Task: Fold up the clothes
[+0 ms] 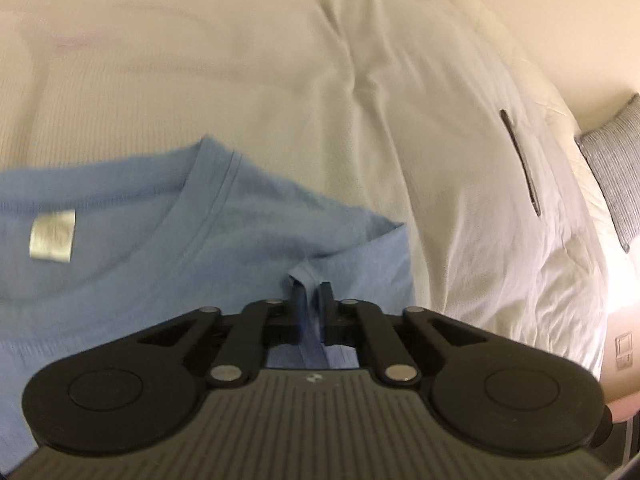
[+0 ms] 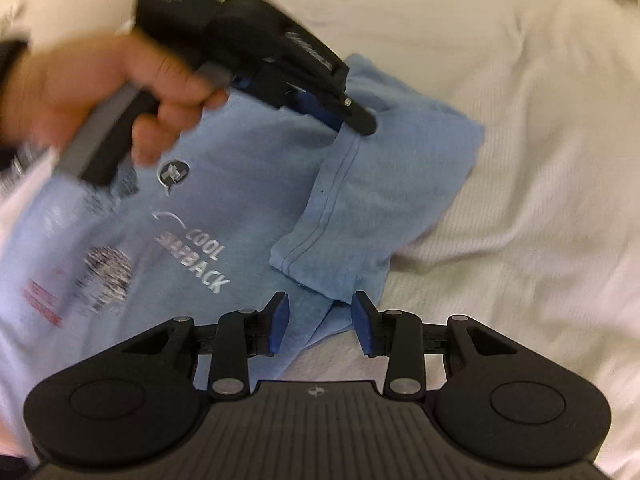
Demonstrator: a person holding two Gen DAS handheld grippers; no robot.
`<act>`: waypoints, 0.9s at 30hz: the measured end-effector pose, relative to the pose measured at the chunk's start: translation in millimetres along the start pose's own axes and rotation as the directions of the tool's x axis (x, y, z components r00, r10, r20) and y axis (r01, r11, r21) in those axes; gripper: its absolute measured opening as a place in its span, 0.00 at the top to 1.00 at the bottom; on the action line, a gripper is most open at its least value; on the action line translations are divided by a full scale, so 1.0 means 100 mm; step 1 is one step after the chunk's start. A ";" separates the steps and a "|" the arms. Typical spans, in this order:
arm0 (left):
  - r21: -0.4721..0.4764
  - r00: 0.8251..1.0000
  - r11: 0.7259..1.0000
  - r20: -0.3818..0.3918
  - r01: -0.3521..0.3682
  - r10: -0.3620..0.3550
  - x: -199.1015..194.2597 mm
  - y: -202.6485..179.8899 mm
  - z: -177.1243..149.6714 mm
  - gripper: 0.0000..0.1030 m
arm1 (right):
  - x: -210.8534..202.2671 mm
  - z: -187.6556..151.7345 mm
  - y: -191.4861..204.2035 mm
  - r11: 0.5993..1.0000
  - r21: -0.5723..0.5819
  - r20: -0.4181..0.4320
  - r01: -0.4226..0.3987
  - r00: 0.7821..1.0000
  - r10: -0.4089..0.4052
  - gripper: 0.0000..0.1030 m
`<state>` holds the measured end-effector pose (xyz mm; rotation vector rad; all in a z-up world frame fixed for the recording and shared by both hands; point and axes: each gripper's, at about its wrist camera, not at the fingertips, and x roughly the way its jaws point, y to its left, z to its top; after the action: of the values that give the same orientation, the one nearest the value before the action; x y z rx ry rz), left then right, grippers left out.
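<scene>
Folding in progress, seen from both wrist cameras. We see a light blue T-shirt (image 2: 224, 184) lying on a bed covered with a white bedspread (image 2: 520, 160), its printed side up in the right wrist view and its collar with a white label (image 1: 52, 236) showing in the left wrist view. The left hand-held gripper (image 1: 310, 292) is closed tight on a pinch of the blue fabric; in the right wrist view we see the same tool, held by the person's hand (image 2: 120, 92), gripping the stitched hem of a sleeve (image 2: 360, 208) that is already turned inward over the body of the shirt. The right hand-held gripper (image 2: 320, 316) stands partly open, its blue pads on either side of the lower corner of that turned-in fabric without pressing on it (we judge it to hold nothing at this instant). As far as these views show, we take the task to be at an early stage: one side has been brought in, yet the fold is loose and rumpled, the far side of the shirt is hidden by blur and by the hand, and the lengthwise halving is not yet done. A grey pillow (image 1: 616, 160) lies at the bed's edge, well apart from the shirt.
</scene>
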<state>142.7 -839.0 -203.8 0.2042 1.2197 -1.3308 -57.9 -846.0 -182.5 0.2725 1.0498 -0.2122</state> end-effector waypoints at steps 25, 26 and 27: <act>-0.005 0.999 1.000 0.045 -0.022 0.022 -0.06 0.21 0.09 1.00 | -0.08 -0.18 0.50 0.968 -0.201 0.094 0.152 0.986 -0.135 0.63; -0.015 0.999 1.000 0.040 -0.019 0.020 -0.07 0.22 0.09 1.00 | -0.12 -0.19 0.47 0.969 -0.179 0.108 0.169 0.983 -0.151 0.63; -0.017 0.999 1.000 0.039 -0.022 0.023 -0.08 0.22 0.10 1.00 | -0.15 -0.18 0.45 0.966 -0.170 0.114 0.194 0.978 -0.176 0.63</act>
<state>167.2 -834.1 -204.5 0.1784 1.1919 -1.2990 -66.9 -797.3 -172.7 -0.0002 0.9899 -0.2939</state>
